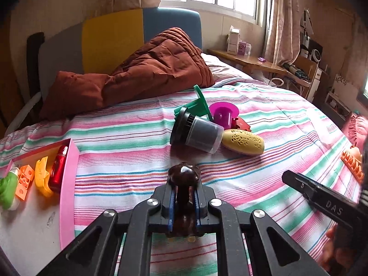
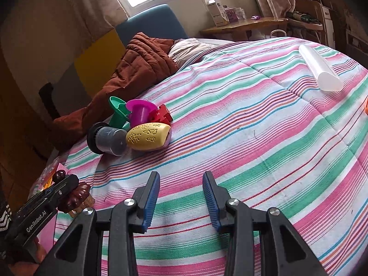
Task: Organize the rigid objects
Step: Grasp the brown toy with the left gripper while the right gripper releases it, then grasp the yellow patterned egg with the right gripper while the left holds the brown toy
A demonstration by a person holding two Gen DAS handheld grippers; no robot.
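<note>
If the shiny brown toy (image 1: 184, 177), pinched by the left gripper (image 1: 183, 203), is tipped, it could be dropped beside the pink box (image 1: 69, 184); the right gripper (image 2: 181, 197) is spread, empty.

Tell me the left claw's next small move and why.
Probably lift and swing left toward the pink tray. The left claw is already shut on the glossy brown toy, and the tray holds other sorted toys; the right claw is open with nothing in it.
</note>
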